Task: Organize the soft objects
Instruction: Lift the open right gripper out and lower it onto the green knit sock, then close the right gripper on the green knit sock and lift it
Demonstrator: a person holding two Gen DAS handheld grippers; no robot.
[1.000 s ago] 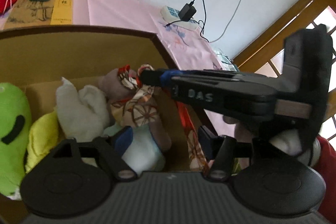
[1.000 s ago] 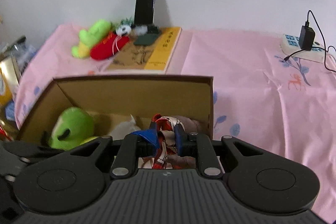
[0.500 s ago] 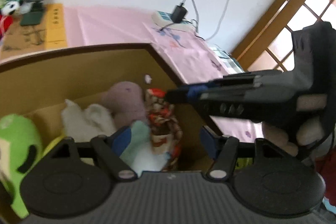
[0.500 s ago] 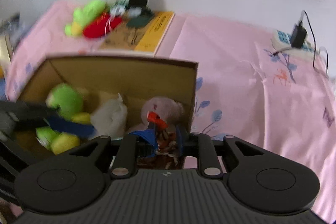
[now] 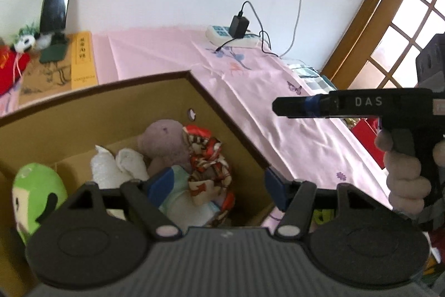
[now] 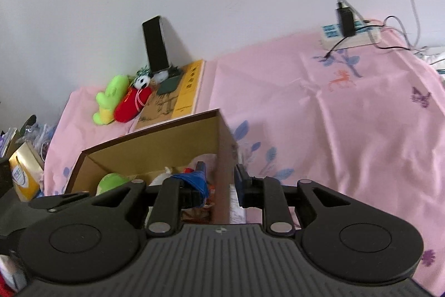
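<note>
Left hand-held gripper [image 5: 217,183] above boxed scarf [image 5: 207,157]

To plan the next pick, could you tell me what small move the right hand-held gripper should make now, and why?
Probably swing the right hand-held gripper toward the green plush near the book. Its jaws have just been opening, nothing between them; the patterned scarf lies in the box, and that plush sits outside it.
</note>
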